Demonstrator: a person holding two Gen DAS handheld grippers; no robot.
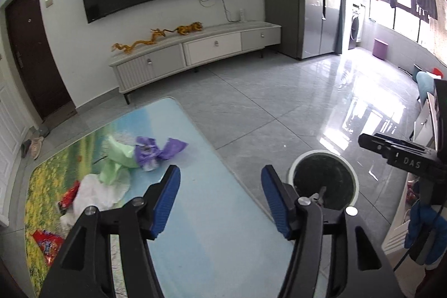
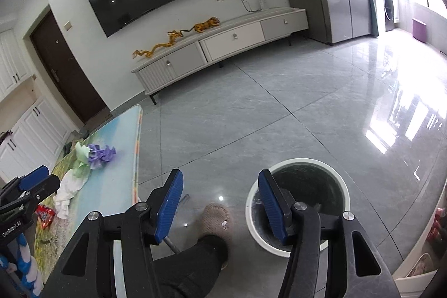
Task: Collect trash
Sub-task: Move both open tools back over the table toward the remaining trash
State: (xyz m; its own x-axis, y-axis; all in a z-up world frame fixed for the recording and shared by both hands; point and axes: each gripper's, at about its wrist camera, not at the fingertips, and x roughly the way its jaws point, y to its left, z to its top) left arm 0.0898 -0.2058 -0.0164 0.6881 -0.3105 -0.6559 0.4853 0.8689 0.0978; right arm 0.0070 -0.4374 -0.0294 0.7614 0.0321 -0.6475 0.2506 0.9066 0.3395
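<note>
On your far left, at the near end of the bench (image 1: 218, 214), lie two red snack wrappers (image 1: 44, 242): thin, glossy film that will feel slippery, so pinch a crumpled edge and not the flat face. Just beyond them sits a white crumpled tissue (image 1: 97, 192), touching a pale green plastic bag (image 1: 117, 161), which in turn touches a purple plastic bag (image 1: 153, 151). All of these look very light and soft; they should collapse under the pads, so close on the thickest bunched part, such as the purple bag's gathered middle, where there is enough bulk to hold. A loose corner would probably slip free or drag its neighbour along.

Your left gripper (image 1: 220, 200) hangs over the bare blue part of the bench, to the right of the pile, jaws spread wide and holding nothing. The trash lies to its left and a little ahead.

Further right, on the tiled floor (image 2: 279, 116) just off the bench edge, stands the white waste bin (image 2: 346, 197) with a dark liner, its mouth open. Your right gripper (image 2: 220, 203) hovers beside and above it, also wide apart and empty, one finger over the bin's rim and your slippered foot (image 2: 218, 219) below the other. Judging by the pile on the bench, most of the collecting is yet to be done.
</note>
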